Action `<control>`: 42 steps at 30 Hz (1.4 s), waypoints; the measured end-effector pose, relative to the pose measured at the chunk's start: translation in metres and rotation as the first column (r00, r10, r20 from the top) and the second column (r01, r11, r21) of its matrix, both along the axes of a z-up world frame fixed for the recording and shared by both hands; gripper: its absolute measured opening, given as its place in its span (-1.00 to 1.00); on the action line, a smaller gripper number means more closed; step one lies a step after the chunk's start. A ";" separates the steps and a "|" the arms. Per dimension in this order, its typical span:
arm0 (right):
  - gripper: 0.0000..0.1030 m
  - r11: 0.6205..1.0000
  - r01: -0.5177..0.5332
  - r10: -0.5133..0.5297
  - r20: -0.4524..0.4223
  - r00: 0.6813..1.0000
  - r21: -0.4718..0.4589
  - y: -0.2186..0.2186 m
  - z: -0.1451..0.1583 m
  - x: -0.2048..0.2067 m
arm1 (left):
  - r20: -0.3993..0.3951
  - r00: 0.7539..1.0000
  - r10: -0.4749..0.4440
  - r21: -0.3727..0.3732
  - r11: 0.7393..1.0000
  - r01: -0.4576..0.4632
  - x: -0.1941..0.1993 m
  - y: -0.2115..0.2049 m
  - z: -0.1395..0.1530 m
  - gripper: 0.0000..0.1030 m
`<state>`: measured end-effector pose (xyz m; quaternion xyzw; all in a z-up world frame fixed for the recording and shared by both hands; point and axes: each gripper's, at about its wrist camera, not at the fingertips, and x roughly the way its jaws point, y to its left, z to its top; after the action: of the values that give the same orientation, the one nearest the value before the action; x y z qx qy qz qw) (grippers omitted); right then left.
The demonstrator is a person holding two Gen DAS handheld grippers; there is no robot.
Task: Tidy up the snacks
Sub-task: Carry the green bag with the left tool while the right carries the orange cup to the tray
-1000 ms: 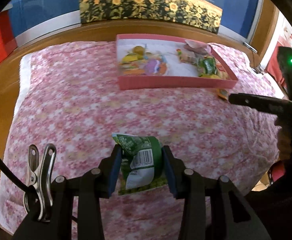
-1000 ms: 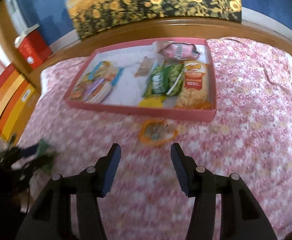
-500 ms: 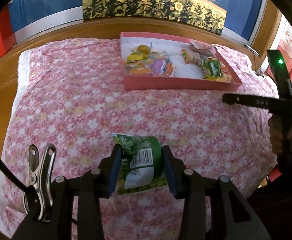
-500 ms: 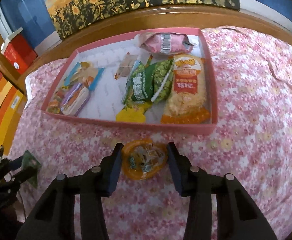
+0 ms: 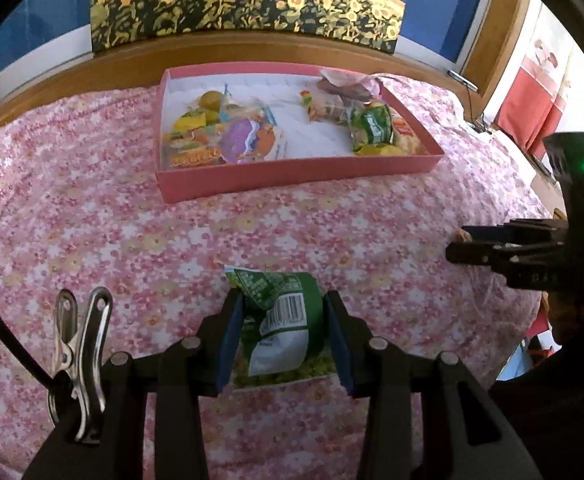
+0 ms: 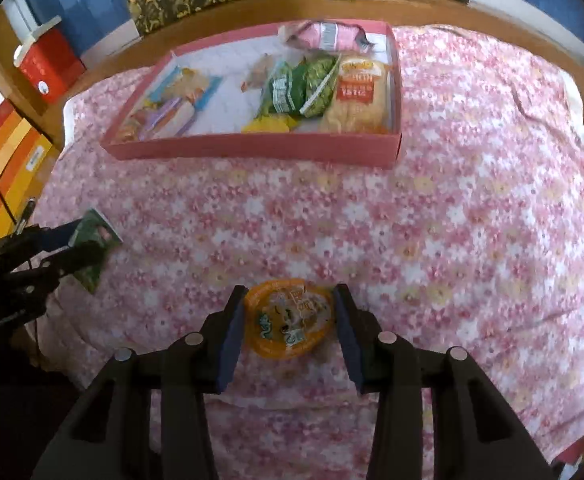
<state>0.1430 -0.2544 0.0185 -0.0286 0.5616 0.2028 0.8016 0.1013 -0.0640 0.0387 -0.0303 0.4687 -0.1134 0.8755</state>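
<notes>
My left gripper is shut on a green snack packet with a barcode, held just above the flowered pink cloth. It also shows in the right wrist view at the left. My right gripper is shut on an orange jelly cup with a printed lid, held above the cloth. The right gripper shows side-on in the left wrist view. A pink tray with several snacks stands at the far side; it also shows in the right wrist view.
The tray holds green packets, an orange-labelled bag, a pink packet and colourful packets at its left. A wooden ledge and a sunflower picture run behind. A red box stands far left.
My right gripper closed on the jelly cup and drew it back from the tray toward the near side. My left gripper kept hold of the green packet and moved slightly closer to the tray.
</notes>
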 end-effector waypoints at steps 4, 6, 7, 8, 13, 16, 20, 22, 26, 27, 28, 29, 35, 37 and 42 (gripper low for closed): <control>-0.16 1.000 -0.008 0.008 0.012 1.000 -0.005 0.003 0.000 0.002 | -0.013 1.000 0.000 -0.019 1.000 0.000 0.004 0.002 -0.001 -0.16; -0.27 1.000 0.003 -0.003 0.014 1.000 -0.015 0.005 0.000 0.004 | -0.015 1.000 0.000 -0.020 1.000 0.000 0.004 0.003 0.001 -0.17; -0.29 1.000 0.005 -0.005 0.010 1.000 -0.005 0.008 0.001 0.008 | -0.014 1.000 0.000 -0.016 1.000 -0.001 0.003 0.003 0.002 -0.18; -0.30 0.999 0.005 -0.006 0.017 1.000 0.034 0.009 0.006 0.011 | -0.011 1.000 0.004 -0.005 1.000 -0.004 0.002 0.003 0.006 -0.18; -0.33 0.997 -0.029 0.021 0.114 0.993 0.068 0.011 0.046 0.007 | 0.060 0.997 0.051 0.025 0.998 -0.052 -0.005 0.011 0.043 -0.19; -0.35 0.994 -0.055 0.040 0.155 0.987 0.090 0.009 0.073 0.006 | 0.100 0.993 0.070 0.020 0.997 -0.073 -0.007 0.017 0.062 -0.19; -0.40 0.991 -0.029 -0.003 0.236 0.972 0.133 0.009 0.100 0.011 | 0.145 0.988 0.061 0.041 0.997 -0.067 0.001 0.012 0.079 -0.19; -0.45 0.987 -0.012 -0.033 0.270 0.962 0.162 0.010 0.107 0.017 | 0.174 0.983 0.057 0.075 0.995 -0.071 0.007 0.007 0.087 -0.19; -0.48 0.977 0.029 -0.086 0.265 0.960 0.212 0.011 0.105 0.033 | 0.205 0.978 0.045 0.085 0.994 -0.063 0.020 0.001 0.094 -0.19; -0.48 0.970 0.053 -0.112 0.246 0.963 0.236 0.009 0.102 0.041 | 0.209 0.977 0.041 0.090 0.994 -0.061 0.023 0.000 0.095 -0.19; -0.48 0.964 0.064 -0.124 0.224 0.967 0.259 0.007 0.098 0.047 | 0.213 0.976 0.039 0.093 0.994 -0.060 0.026 -0.002 0.095 -0.19; -0.48 0.958 0.075 -0.137 0.215 0.967 0.275 0.005 0.096 0.053 | 0.218 0.975 0.036 0.093 0.994 -0.057 0.031 -0.003 0.094 -0.18; -0.49 0.953 0.052 -0.109 0.180 0.978 0.297 0.021 0.086 0.079 | 0.206 0.978 0.043 0.056 0.997 -0.056 0.066 -0.008 0.088 -0.19; -0.49 0.962 0.035 -0.085 0.173 0.981 0.272 0.031 0.080 0.087 | 0.198 0.980 0.034 0.028 0.999 -0.041 0.080 -0.008 0.084 -0.19; -0.47 0.974 0.008 -0.038 0.130 0.991 0.228 0.046 0.061 0.105 | 0.166 0.986 0.019 -0.046 0.999 -0.011 0.107 -0.009 0.070 -0.19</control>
<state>0.2479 -0.2089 0.0796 0.0564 0.4801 0.2541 0.8377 0.2081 -0.0727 0.1089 -0.0441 0.3912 -0.1195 0.9114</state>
